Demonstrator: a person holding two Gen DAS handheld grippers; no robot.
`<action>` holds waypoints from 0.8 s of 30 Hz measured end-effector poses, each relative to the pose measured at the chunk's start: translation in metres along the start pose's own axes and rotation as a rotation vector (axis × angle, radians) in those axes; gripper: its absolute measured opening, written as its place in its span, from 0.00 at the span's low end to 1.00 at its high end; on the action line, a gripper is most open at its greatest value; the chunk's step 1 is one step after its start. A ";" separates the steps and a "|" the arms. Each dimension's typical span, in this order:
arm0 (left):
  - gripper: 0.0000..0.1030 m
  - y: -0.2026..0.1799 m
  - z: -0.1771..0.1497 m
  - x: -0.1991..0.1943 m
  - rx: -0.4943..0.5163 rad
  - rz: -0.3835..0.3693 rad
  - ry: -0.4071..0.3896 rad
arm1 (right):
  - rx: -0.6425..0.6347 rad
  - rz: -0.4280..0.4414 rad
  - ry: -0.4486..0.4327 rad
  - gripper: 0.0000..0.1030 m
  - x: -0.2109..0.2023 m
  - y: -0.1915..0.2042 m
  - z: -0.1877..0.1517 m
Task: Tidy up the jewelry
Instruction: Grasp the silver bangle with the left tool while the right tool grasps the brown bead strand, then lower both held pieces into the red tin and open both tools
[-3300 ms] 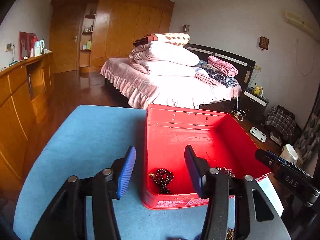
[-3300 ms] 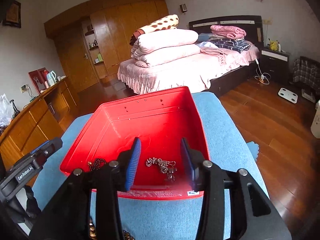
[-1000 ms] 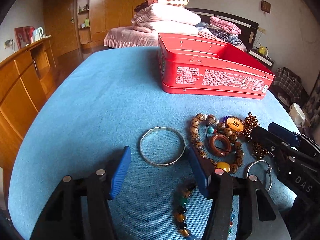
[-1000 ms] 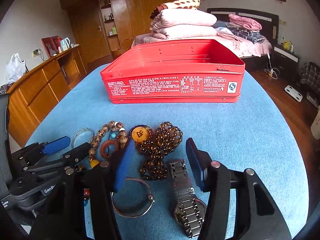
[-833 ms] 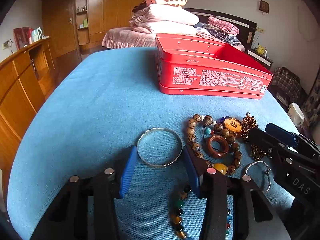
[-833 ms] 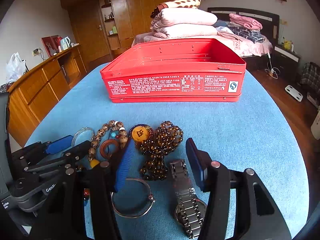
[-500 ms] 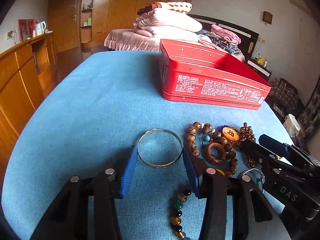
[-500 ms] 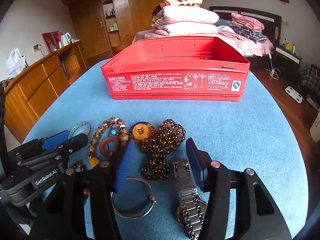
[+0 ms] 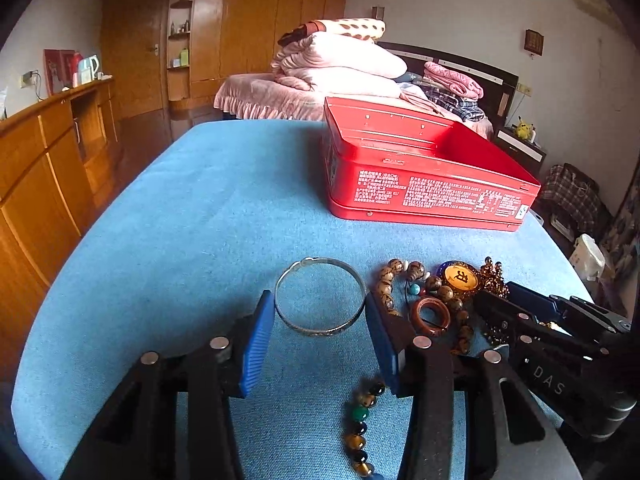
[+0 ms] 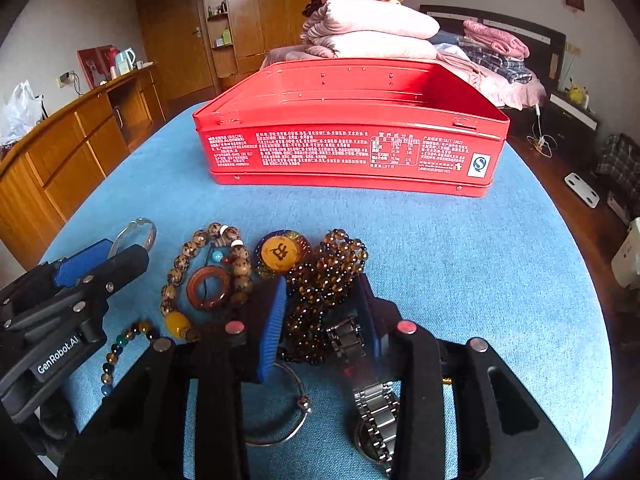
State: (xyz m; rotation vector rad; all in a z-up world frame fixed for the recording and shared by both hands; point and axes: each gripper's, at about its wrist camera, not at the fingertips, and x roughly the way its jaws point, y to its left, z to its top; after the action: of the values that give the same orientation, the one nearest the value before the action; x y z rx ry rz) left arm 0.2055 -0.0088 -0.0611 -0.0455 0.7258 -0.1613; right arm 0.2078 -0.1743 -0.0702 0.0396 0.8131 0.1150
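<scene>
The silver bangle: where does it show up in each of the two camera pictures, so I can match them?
Left wrist view: the silver bangle lies low in the middle, flat on the blue cloth, framed by the left gripper.
Right wrist view: only an arc of it shows at the left edge, behind that same gripper.
Shared landmark: the red tin, further back on the cloth in both.

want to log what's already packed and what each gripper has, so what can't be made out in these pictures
- Red tin floor: both views; its front wall hides anything inside.
- Steel watch face: right wrist view; the right gripper's finger covers it.
- Right gripper's hold on the brown bead strand: beads between the jaws, pad contact unclear.
- Coloured bead bracelet: left wrist view; cut off by the bottom edge.
</scene>
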 end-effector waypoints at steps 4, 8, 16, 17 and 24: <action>0.45 -0.001 -0.001 -0.001 0.003 0.000 -0.009 | 0.017 0.025 -0.025 0.27 -0.006 -0.005 -0.001; 0.45 0.002 -0.001 -0.003 -0.011 -0.004 -0.016 | 0.022 0.033 -0.059 0.25 -0.015 -0.010 -0.002; 0.45 0.001 0.006 -0.009 -0.024 -0.012 -0.044 | 0.078 0.073 -0.130 0.25 -0.034 -0.028 0.007; 0.45 -0.001 0.008 -0.010 -0.024 -0.017 -0.051 | 0.082 0.073 -0.139 0.25 -0.036 -0.029 0.009; 0.45 -0.018 0.036 -0.020 -0.026 -0.059 -0.124 | 0.099 0.076 -0.204 0.25 -0.051 -0.041 0.028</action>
State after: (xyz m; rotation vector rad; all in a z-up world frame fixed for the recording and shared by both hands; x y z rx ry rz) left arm 0.2122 -0.0237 -0.0197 -0.1011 0.6030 -0.2032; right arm 0.1968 -0.2211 -0.0177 0.1733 0.6126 0.1398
